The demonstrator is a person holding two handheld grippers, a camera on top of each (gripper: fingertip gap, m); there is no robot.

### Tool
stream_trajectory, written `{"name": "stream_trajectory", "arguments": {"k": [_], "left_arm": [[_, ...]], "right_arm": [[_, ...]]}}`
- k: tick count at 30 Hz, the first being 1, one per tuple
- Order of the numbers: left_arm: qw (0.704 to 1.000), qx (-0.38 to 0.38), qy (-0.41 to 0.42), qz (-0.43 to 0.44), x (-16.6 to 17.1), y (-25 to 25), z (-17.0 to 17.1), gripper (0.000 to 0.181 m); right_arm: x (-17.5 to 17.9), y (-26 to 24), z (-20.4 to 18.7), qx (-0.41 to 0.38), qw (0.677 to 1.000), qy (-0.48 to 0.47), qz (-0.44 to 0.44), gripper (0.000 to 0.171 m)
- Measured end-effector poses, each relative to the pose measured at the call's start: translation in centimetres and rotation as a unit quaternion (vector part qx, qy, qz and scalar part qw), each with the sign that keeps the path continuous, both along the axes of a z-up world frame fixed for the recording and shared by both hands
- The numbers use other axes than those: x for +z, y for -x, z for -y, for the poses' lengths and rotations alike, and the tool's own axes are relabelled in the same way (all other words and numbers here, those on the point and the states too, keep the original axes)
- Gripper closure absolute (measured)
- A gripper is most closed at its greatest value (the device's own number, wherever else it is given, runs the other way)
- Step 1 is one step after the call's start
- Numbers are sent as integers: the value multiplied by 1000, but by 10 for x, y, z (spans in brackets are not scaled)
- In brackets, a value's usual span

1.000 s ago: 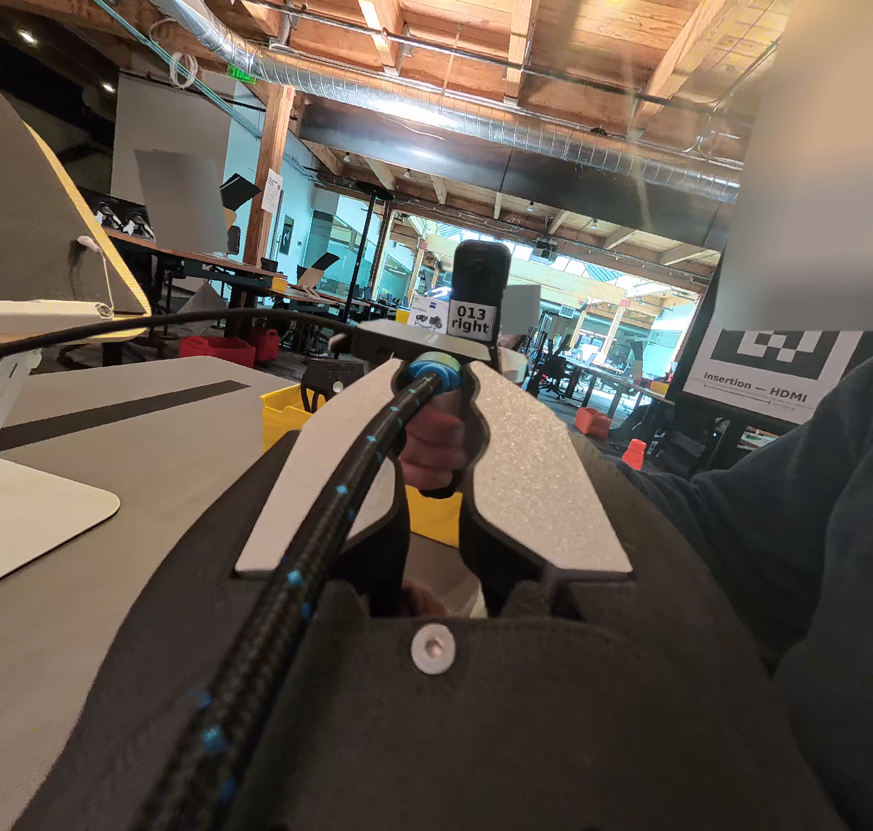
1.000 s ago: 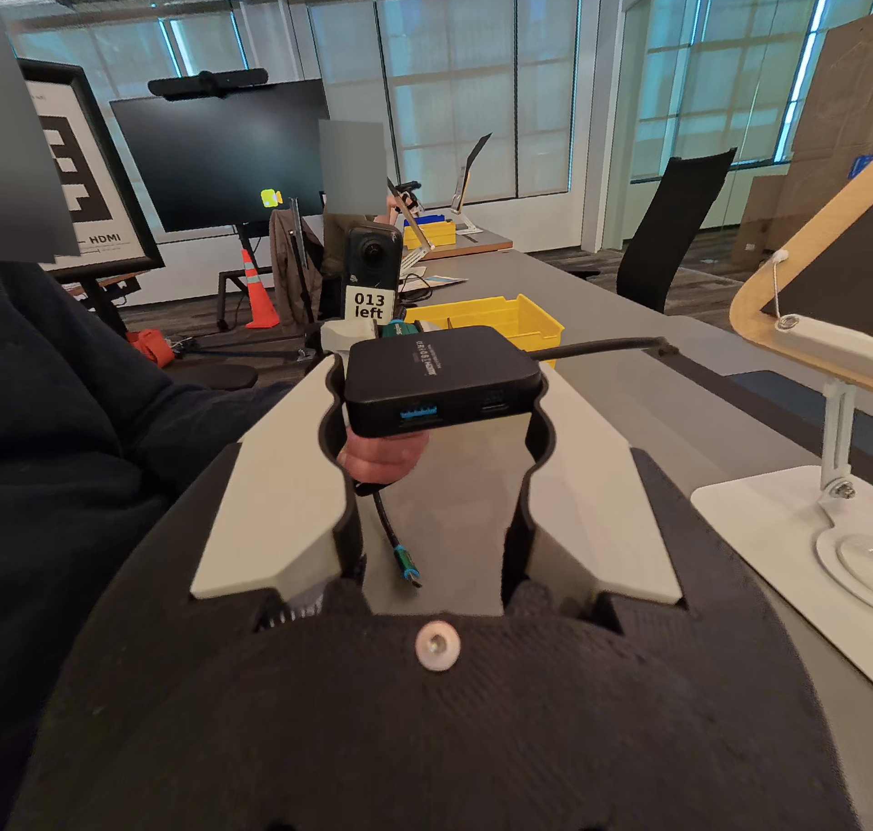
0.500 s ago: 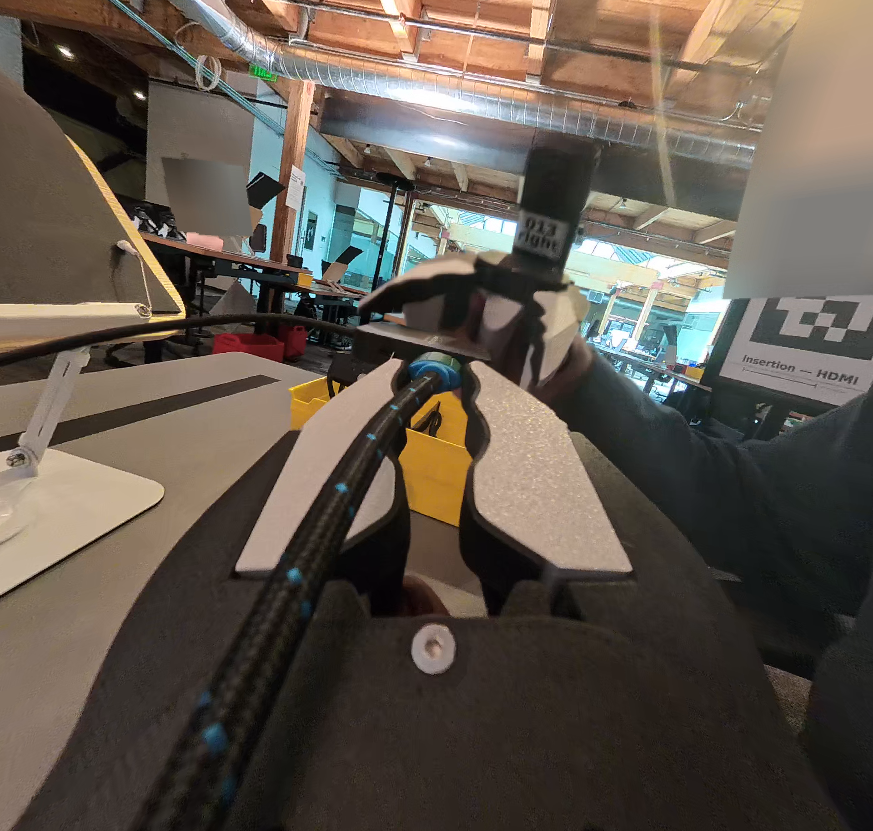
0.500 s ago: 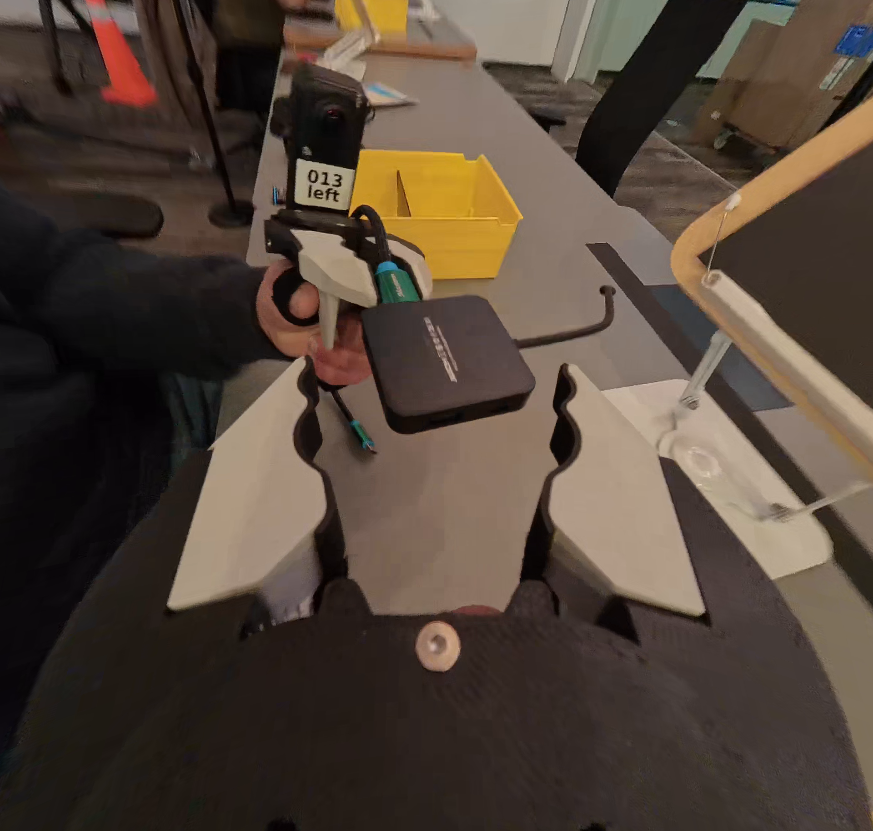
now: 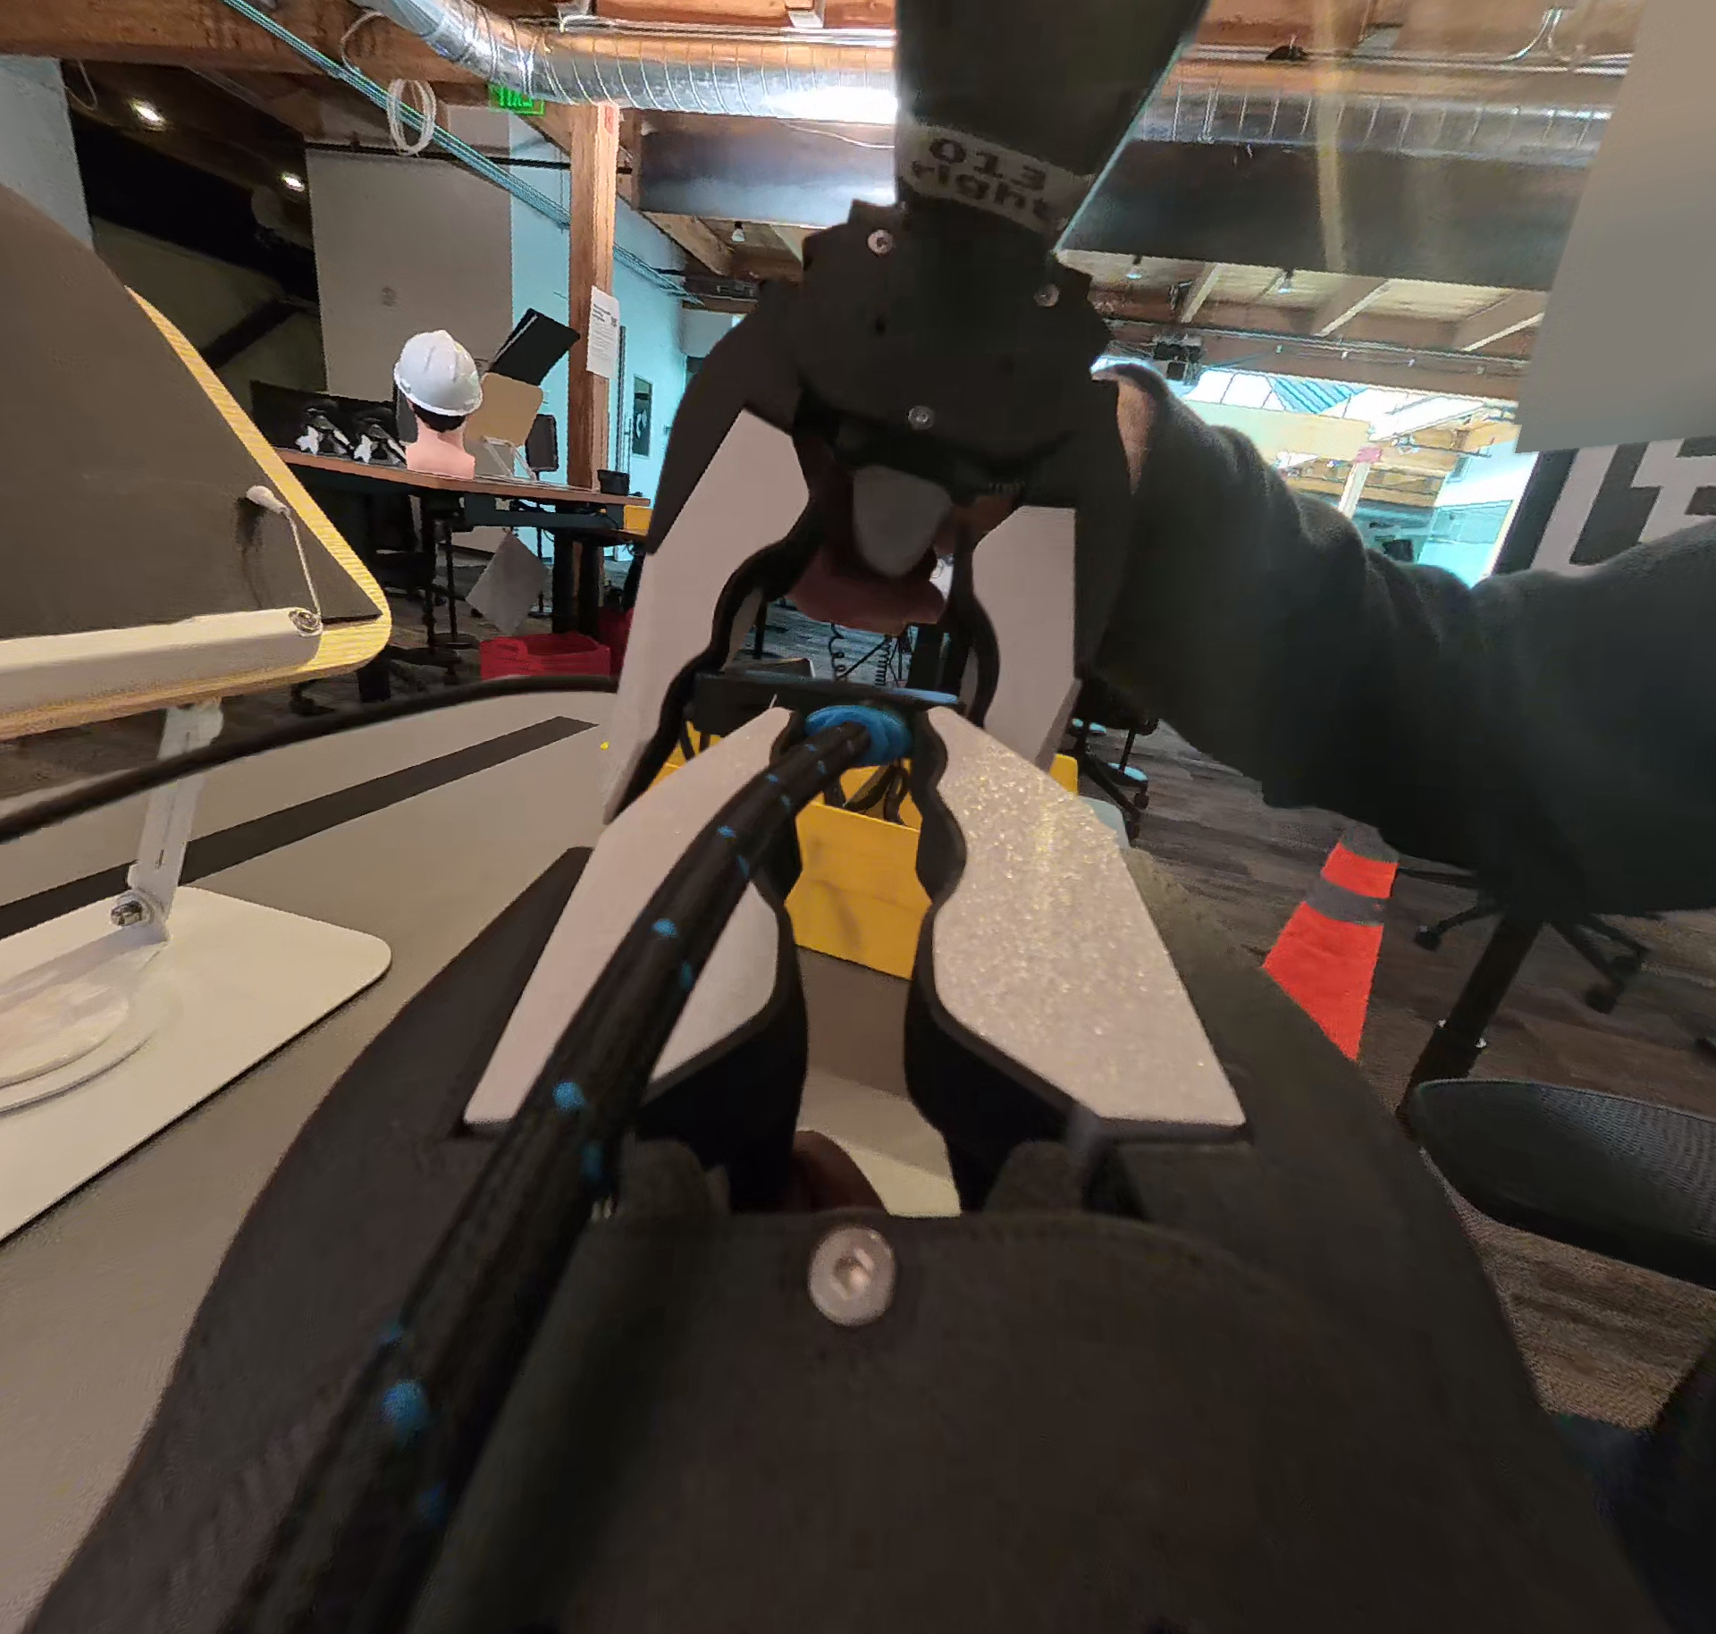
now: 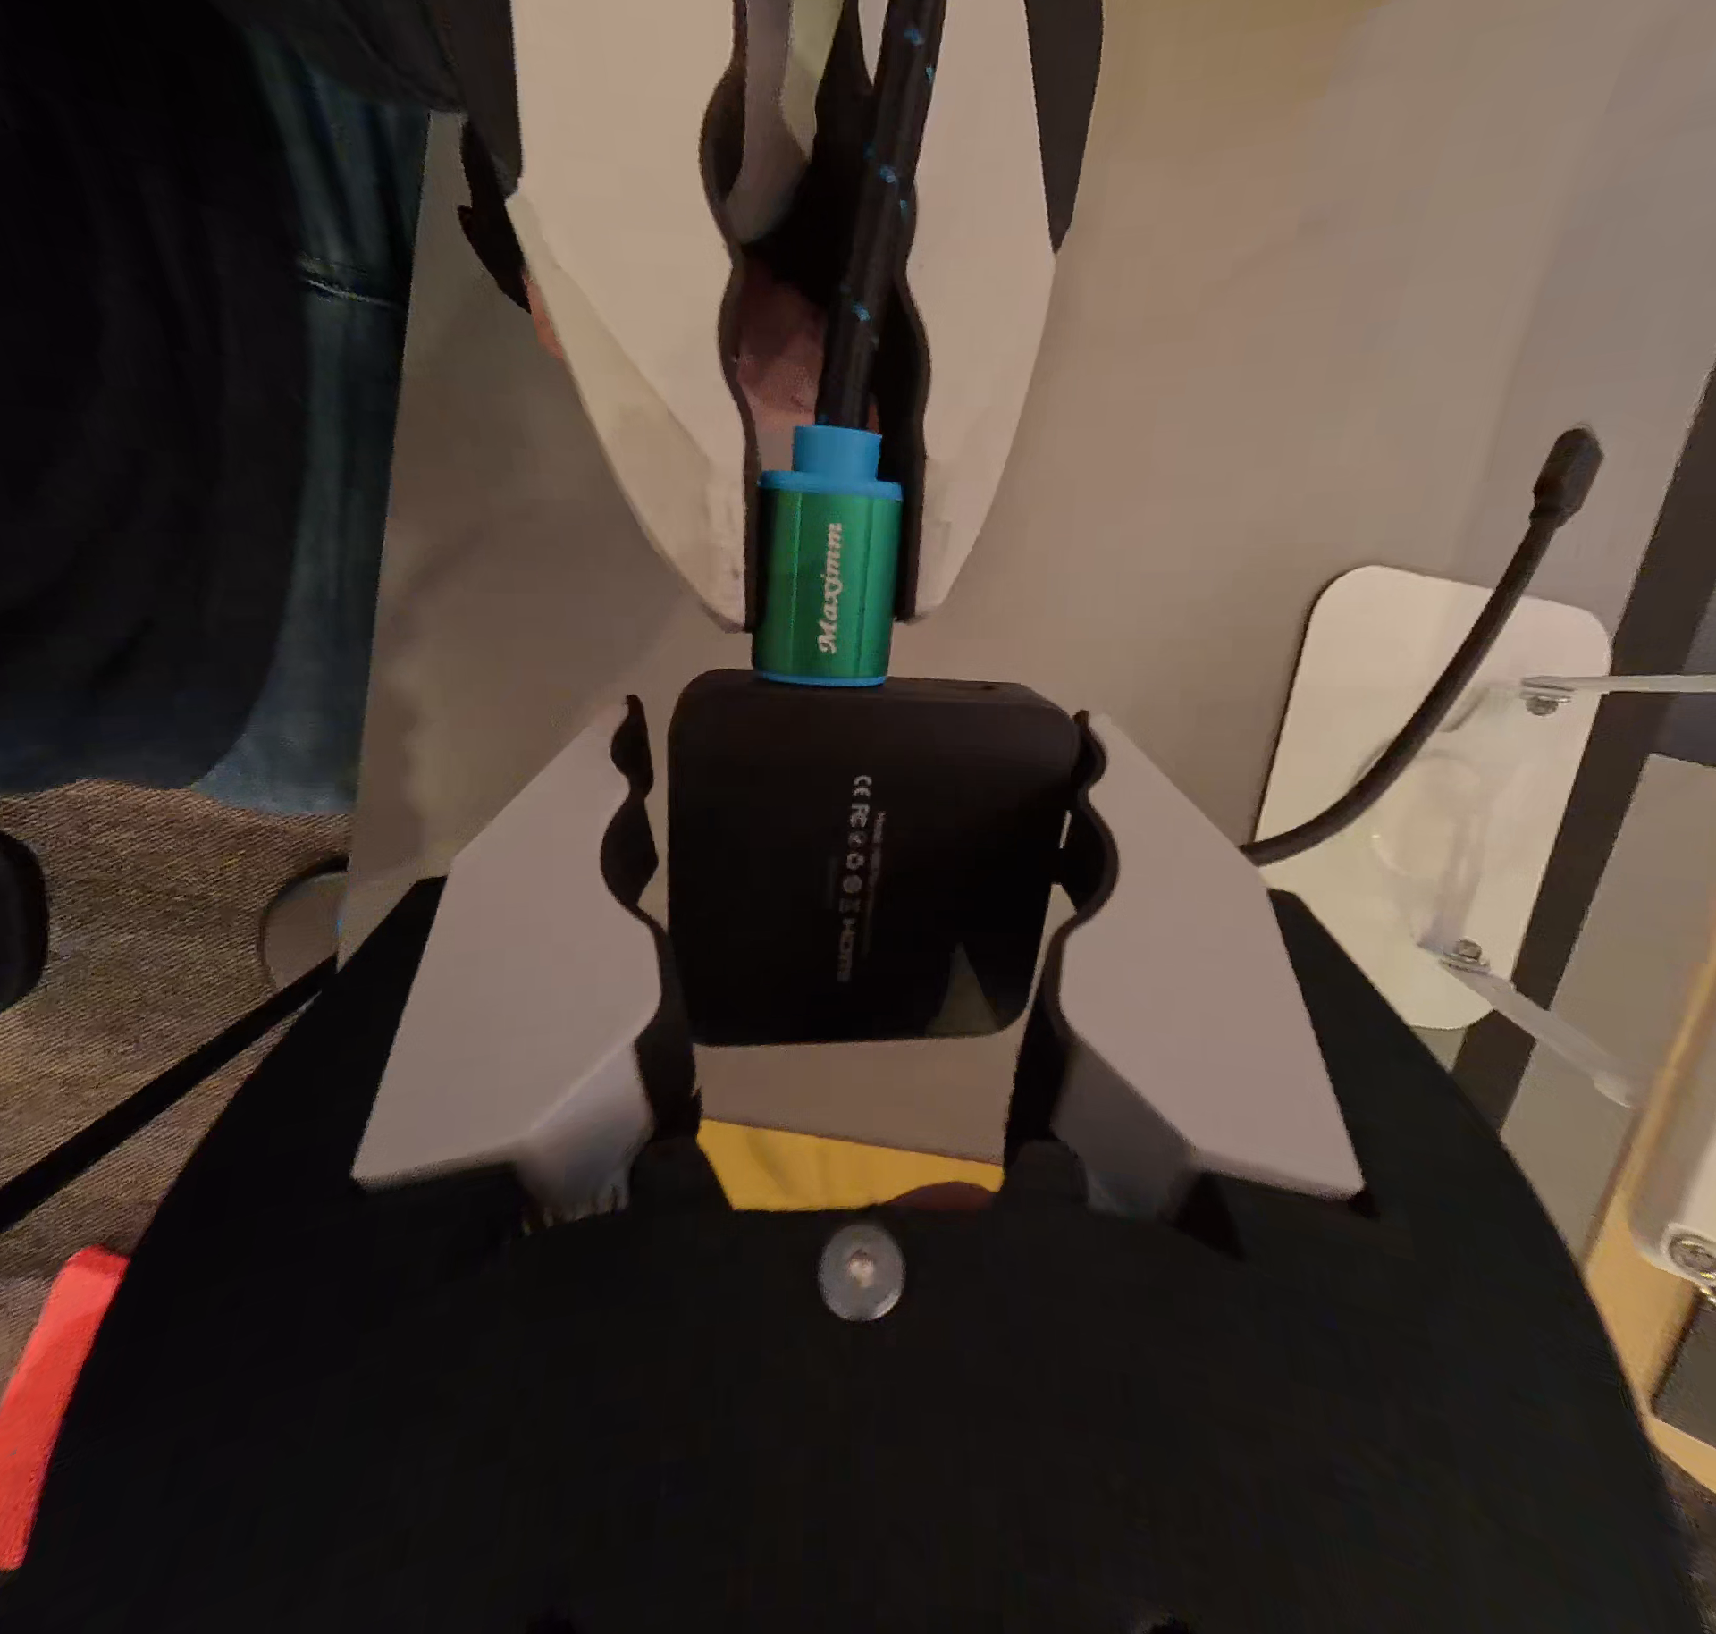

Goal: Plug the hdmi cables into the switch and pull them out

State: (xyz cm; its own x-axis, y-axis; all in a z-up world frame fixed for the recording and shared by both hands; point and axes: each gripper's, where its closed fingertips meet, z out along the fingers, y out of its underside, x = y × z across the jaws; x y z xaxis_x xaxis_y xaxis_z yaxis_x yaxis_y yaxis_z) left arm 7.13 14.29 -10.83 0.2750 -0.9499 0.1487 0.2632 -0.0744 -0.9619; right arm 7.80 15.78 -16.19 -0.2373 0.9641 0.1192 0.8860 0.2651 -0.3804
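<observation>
My left gripper [image 5: 859, 730] is shut on the green HDMI plug [image 6: 826, 577] with a blue collar [image 5: 859, 735]. Its black braided cable [image 5: 650, 939] runs back over the left finger. The plug's front end meets the far edge of the black switch [image 6: 864, 865]. My right gripper [image 6: 859, 735] points down from above, and its white fingers [image 6: 520, 939] press both sides of the switch. In the left wrist view the right gripper [image 5: 836, 707] hangs over the plug, and the switch [image 5: 743, 690] shows only as a thin black edge.
The switch's own black lead [image 6: 1449, 661] curves off to the right over a white stand base [image 6: 1374, 661]. A yellow bin [image 5: 854, 884] sits on the grey table [image 5: 371, 846] behind the grippers. The stand [image 5: 186, 986] is at the left, and an orange cone [image 5: 1328, 939] stands on the floor. Across from one pair of fingers to the other is roughly 5 cm. The left gripper is farther from the white stand base [image 6: 1374, 661], some 35 cm, than the right, some 30 cm.
The right gripper held the switch, let it go and drew back while the switch hung on the plug. It then swung above, tipped down and closed on the switch's sides.
</observation>
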Motion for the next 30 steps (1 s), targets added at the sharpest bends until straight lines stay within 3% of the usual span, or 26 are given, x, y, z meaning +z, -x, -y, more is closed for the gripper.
{"name": "stream_trajectory", "arguments": {"k": [6, 11, 15, 19, 21, 30], "left_arm": [[1000, 0, 5, 5, -4, 1, -1, 161], [1000, -13, 11, 0, -7, -3, 1, 161], [998, -56, 24, -10, -5, -9, 11, 134], [999, -33, 24, 6, -1, -9, 6, 141], [1000, -13, 23, 12, -1, -8, 0, 159], [999, -27, 26, 5, -4, -12, 2, 160]], "right_arm": [[-5, 1, 6, -3, 999, 53, -7, 89], [-11, -8, 8, 6, 998, 51, 40, 90], [-15, -14, 6, 11, 996, 46, 72, 90], [-15, -12, 8, 18, 996, 39, 83, 90], [-15, -10, 9, 21, 995, 43, 83, 90], [-15, -16, 11, 26, 994, 45, 92, 90]]}}
